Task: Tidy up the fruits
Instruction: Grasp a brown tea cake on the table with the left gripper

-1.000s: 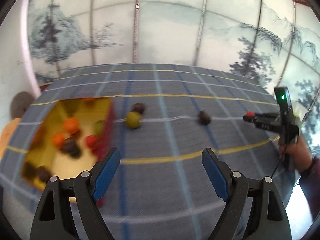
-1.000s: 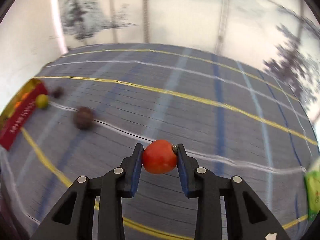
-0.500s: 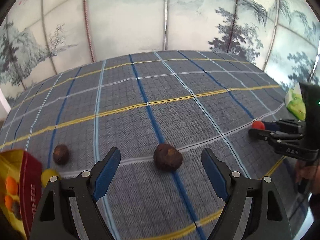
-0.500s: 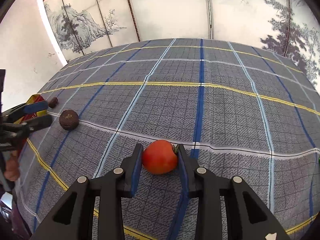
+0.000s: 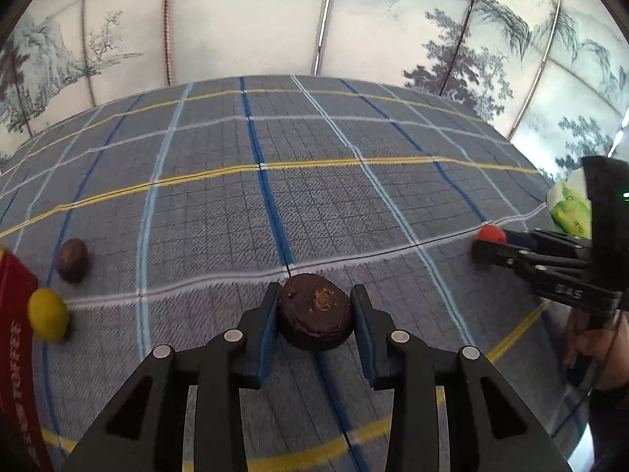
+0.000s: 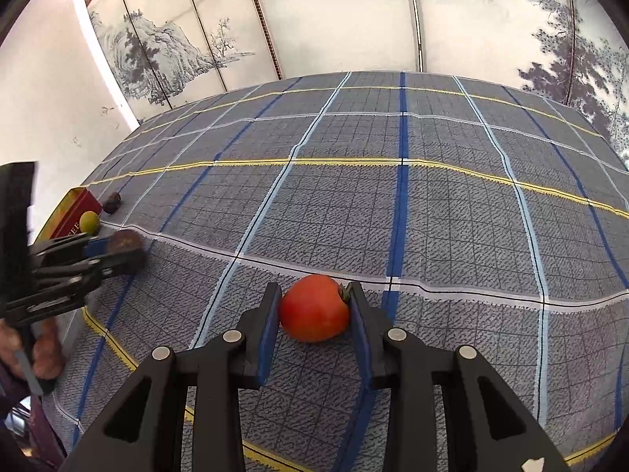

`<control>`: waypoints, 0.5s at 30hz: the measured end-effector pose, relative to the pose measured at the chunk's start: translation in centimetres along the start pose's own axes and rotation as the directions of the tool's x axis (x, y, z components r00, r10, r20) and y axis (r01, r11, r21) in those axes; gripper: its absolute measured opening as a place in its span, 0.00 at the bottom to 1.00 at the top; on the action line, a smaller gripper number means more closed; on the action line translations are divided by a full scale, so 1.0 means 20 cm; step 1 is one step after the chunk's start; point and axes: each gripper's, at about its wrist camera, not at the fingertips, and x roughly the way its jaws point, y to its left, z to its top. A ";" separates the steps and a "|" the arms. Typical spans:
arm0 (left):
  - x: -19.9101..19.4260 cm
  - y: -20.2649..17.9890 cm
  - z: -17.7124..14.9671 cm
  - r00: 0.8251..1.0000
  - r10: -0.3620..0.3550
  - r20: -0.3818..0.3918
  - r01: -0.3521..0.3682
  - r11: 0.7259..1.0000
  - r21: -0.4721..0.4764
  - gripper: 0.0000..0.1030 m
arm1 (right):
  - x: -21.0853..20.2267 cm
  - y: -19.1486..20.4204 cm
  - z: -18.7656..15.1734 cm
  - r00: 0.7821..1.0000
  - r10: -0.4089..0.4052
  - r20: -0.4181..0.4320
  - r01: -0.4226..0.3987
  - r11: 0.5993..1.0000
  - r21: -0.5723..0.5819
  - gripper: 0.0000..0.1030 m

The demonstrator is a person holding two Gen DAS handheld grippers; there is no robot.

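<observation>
A dark brown fruit [image 5: 315, 316] is gripped by the left tongs [image 5: 314, 314] above the desk [image 5: 314, 196]; a tomato [image 6: 315, 308], stem at 3 o'clock, is clamped in the right tongs [image 6: 314, 310]

The worktop [image 5: 314, 204] wears a grey cloth checked with blue, pale-blue, white and yellow lines. A dark brown fruit [image 5: 314, 316] sits between blue pads; the tomato [image 6: 314, 308] is orange-red. A yellow fruit [image 5: 48, 314] adjoins a red box [image 5: 17, 338]. The screen [image 6: 334, 11] bears grey ink landscapes.
</observation>
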 end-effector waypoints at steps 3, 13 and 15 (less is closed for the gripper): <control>-0.17 -0.01 -0.05 0.999 0.002 0.035 0.000 0.999 -0.047 0.35 | 0.00 0.00 0.00 1.000 -0.008 -0.002 0.008 1.000 -0.003 0.31; -0.67 0.02 -0.22 0.976 0.167 0.140 -0.158 0.985 -0.069 0.35 | 0.00 0.03 0.00 0.999 -0.034 -0.006 0.034 0.999 -0.021 0.31; -0.72 0.06 -0.25 0.971 0.193 0.141 -0.182 0.980 -0.084 0.35 | 0.00 0.03 0.00 0.999 -0.039 -0.006 0.039 0.999 -0.025 0.31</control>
